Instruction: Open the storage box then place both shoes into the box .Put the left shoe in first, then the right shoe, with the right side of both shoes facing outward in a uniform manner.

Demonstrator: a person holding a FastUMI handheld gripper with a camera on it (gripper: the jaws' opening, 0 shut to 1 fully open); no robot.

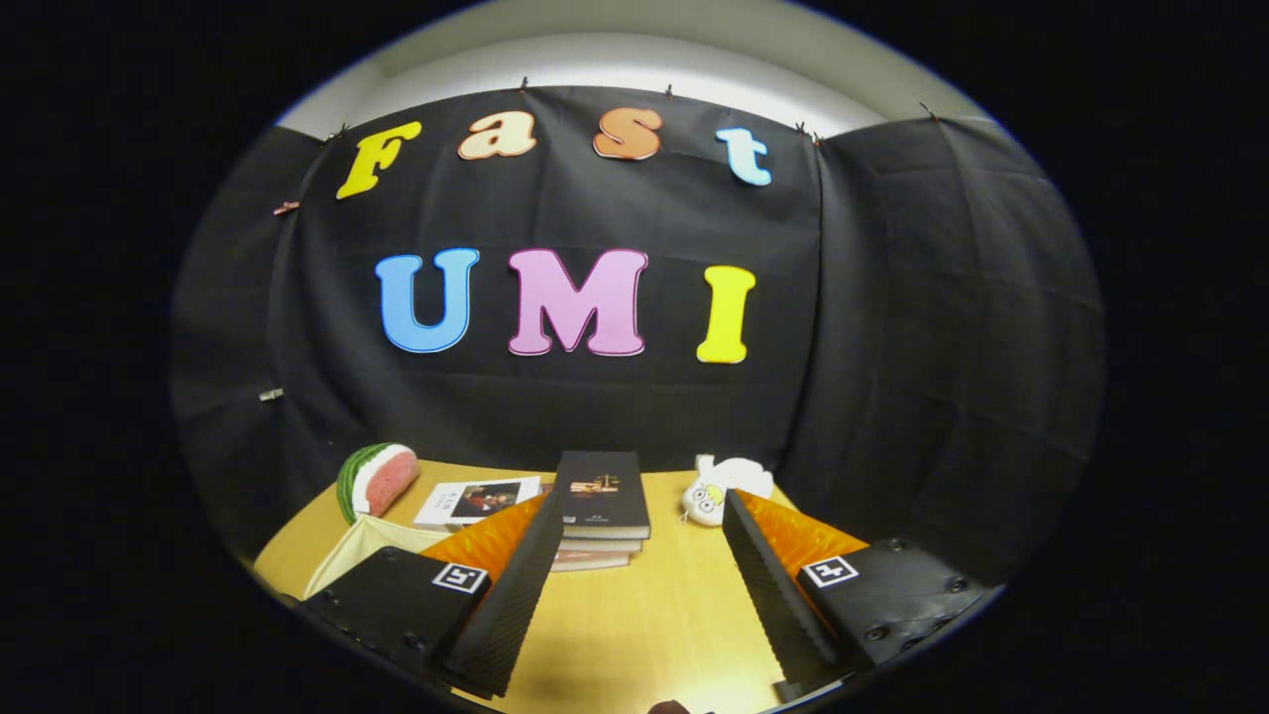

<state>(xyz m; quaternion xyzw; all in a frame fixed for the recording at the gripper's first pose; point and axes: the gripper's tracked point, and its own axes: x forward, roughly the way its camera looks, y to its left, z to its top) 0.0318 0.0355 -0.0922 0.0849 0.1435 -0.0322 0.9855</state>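
My gripper is open and held above a wooden table. Its two black ribbed fingers stand wide apart with nothing between them. Beside the left finger, partly hidden by it, lies a cream-coloured flat-sided thing. I cannot tell whether it is the storage box.
A stack of books with a dark cover on top lies just beyond the fingertips. A watermelon-slice plush and a thin booklet sit at the far left. A white plush toy rests near the right fingertip. Black cloth walls close the table's far side.
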